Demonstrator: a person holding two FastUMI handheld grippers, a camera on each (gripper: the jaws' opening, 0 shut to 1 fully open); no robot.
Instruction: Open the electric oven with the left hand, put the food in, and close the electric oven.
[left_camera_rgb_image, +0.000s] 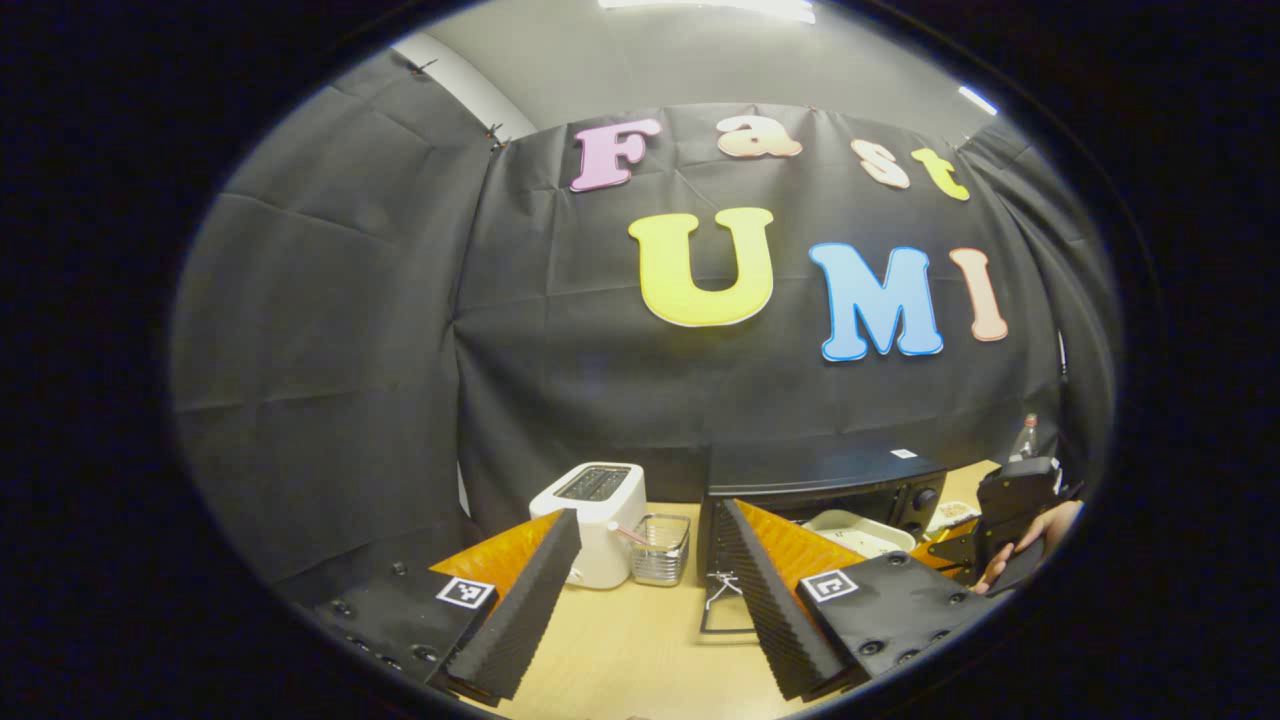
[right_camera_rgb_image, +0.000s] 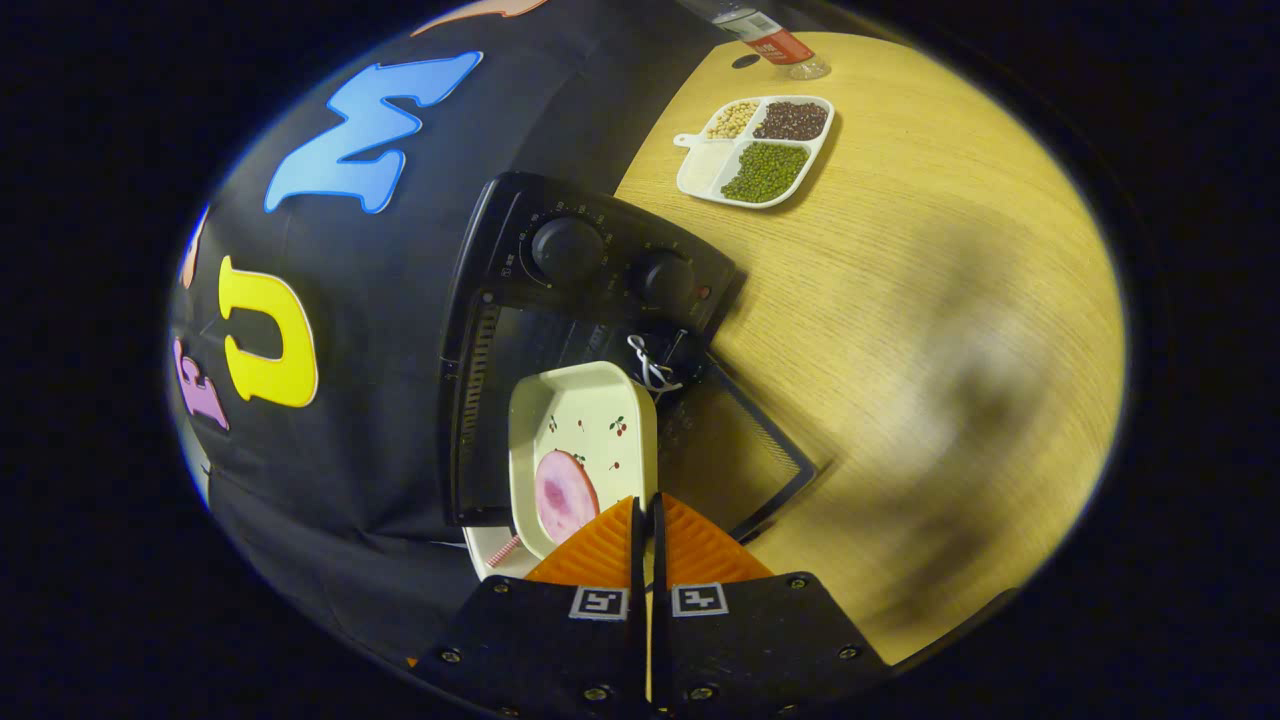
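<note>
Left gripper (left_camera_rgb_image: 640, 600) fingers spread wide, holding nothing, above the wooden table (left_camera_rgb_image: 620, 650), near a white toaster (left_camera_rgb_image: 595, 520) and wire basket (left_camera_rgb_image: 662, 548). Electric oven (right_camera_rgb_image: 590, 330) door is down. Right gripper (right_camera_rgb_image: 645, 520) pinches the near rim of the cream tray (right_camera_rgb_image: 590, 430), which is half inside the oven; ham slice (right_camera_rgb_image: 565, 495) sits on it. Divided bean dish (right_camera_rgb_image: 760, 150) lies far right.

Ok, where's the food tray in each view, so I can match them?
Left gripper view: the food tray lies right of centre at the oven mouth.
Right gripper view: the food tray is centre-low, its near edge in the right tongs.
Shared landmark: the oven.
</note>
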